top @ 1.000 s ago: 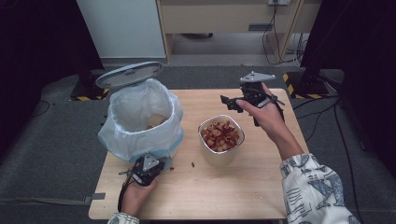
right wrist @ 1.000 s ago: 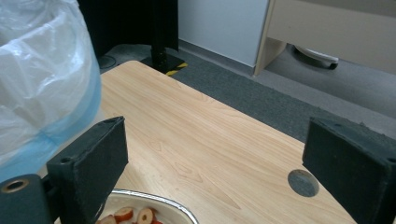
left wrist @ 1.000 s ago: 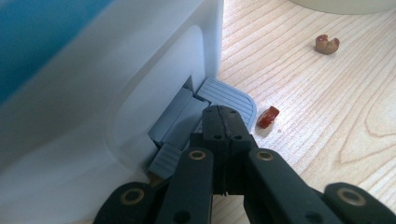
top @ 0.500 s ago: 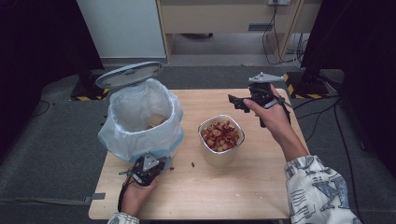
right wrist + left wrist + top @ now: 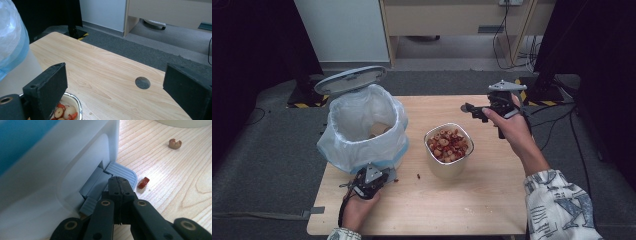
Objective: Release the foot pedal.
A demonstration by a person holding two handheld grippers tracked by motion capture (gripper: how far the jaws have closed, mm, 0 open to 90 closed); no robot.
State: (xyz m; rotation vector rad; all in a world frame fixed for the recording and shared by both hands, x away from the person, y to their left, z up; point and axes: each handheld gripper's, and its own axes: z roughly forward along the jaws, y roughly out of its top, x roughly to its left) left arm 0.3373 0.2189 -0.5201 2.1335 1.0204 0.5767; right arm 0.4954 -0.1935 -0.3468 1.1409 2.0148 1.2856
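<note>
Grey pedal (image 5: 121, 171) at the bin's (image 5: 362, 131) foot lies under the clenched left tongs (image 5: 120, 185), seemingly pressed; lid (image 5: 350, 80) up. Right tongs (image 5: 473, 109) hang released above the worktop (image 5: 472, 200), beyond the bowl (image 5: 449, 150).

We count one lined bin (image 5: 362, 130) just ahead of our left gripper (image 5: 369, 181), one filled bowl (image 5: 449, 150) below our right gripper (image 5: 472, 110), and two loose scraps (image 5: 143, 182) beside the left jaws.
</note>
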